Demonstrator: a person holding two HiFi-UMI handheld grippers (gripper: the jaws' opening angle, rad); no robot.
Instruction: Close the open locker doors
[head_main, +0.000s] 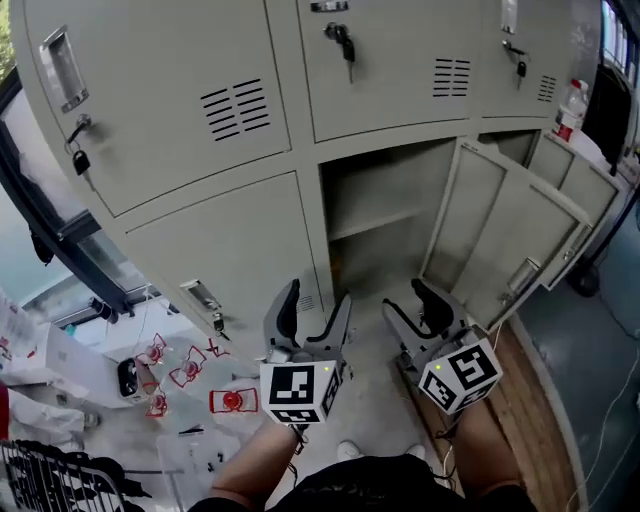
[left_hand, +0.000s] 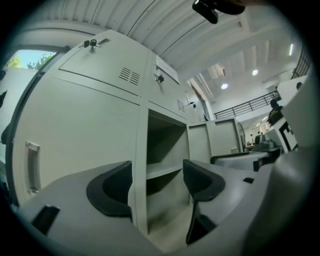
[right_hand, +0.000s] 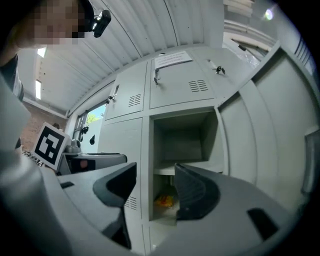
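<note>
The open door (head_main: 510, 235) swings out to the right of its locker (head_main: 385, 190), just beyond the right gripper (head_main: 412, 305). The left gripper (head_main: 318, 300) sits beside it, facing the locker's left edge. Both pairs of jaws stand apart, holding nothing. The door is flat, grey painted metal (handle (head_main: 524, 274) near its free edge). The locker is boxy, with one shelf (head_main: 375, 222).
</note>
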